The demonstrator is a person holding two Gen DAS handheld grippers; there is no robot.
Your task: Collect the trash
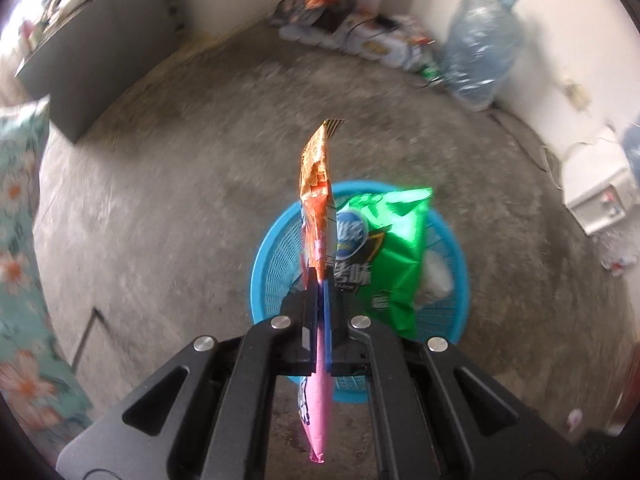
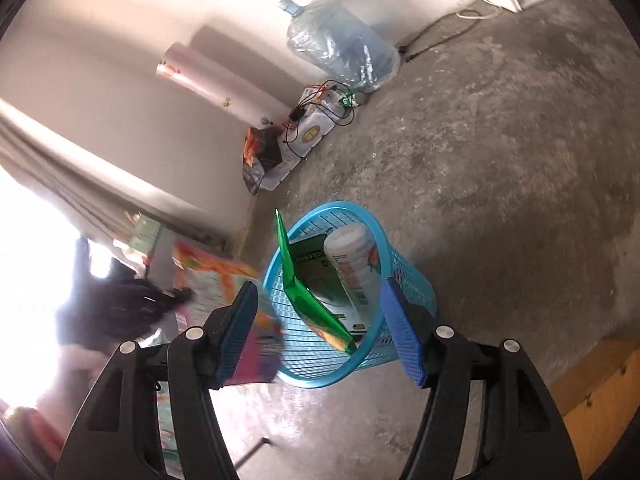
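Observation:
My left gripper [image 1: 321, 280] is shut on an orange and pink snack wrapper [image 1: 317, 196], held edge-on above a blue plastic basket [image 1: 272, 264] on the floor. A green chip bag [image 1: 384, 256] stands in the basket. In the right wrist view the same basket [image 2: 404, 264] holds the green bag [image 2: 304, 292] and a white bottle [image 2: 352, 264]. My right gripper [image 2: 324, 320] is open and empty, just above the basket's near rim. The orange and pink wrapper [image 2: 216, 280] shows to the left, with the left gripper [image 2: 132, 300] blurred behind it.
The floor is bare concrete. A large water jug [image 1: 480, 48] wrapped in plastic and a pile of bottle packs [image 1: 360, 36] stand along the far wall. A grey cabinet [image 1: 100, 56] is at left, a floral cloth [image 1: 20, 280] at near left, a white appliance [image 1: 600, 192] at right.

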